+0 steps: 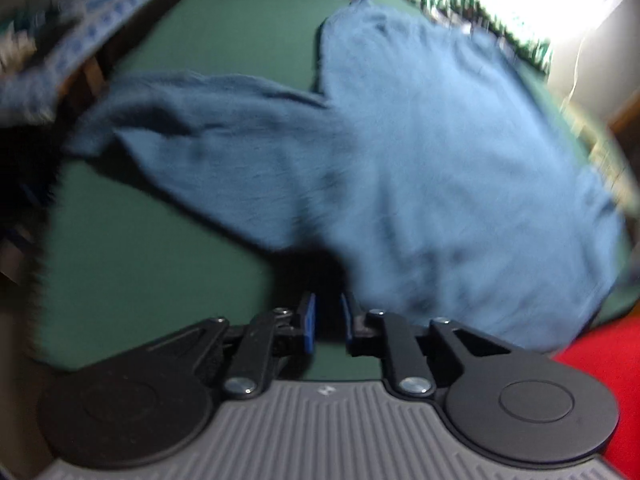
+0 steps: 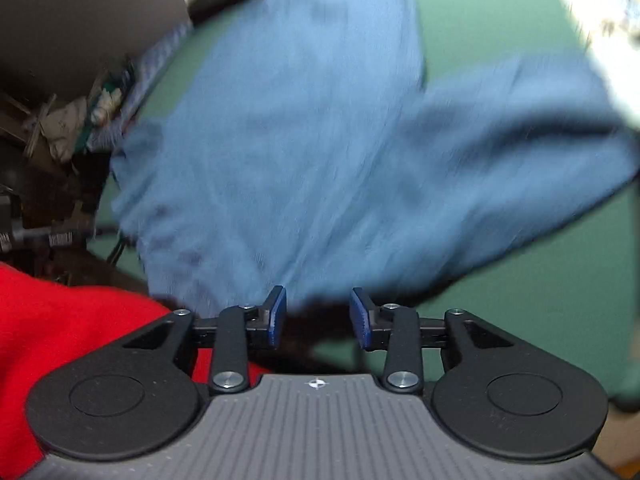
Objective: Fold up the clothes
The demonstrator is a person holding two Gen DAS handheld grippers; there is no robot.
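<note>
Looking down from your left tongs, you see a blue shirt spread out on the green table. The shirt lies flat on its body part, and one long sleeve stretches away to the left in that view. The picture is blurry, so the small folds are hard to make out.

Your left tongs are open just a little. The two blue pads have a thin gap, and nothing is in it. They hang over the near edge of the shirt, by a dark shadow on the table. You are not holding the shirt with them.

Your right tongs are open wider. Their blue pads stand apart, and nothing is between them either. The shirt's near edge sits right past the tips in the right view, but the pads do not pinch it.

In the right view the blue shirt fills the middle, with a sleeve running off to the right. Green table shows around it.

Red cloth sits close to the camera at the lower left of the right view, and at the lower right of the left view. A blue patterned cloth lies past the table's far left edge in the left view. Bright light glares at the top right there.
</note>
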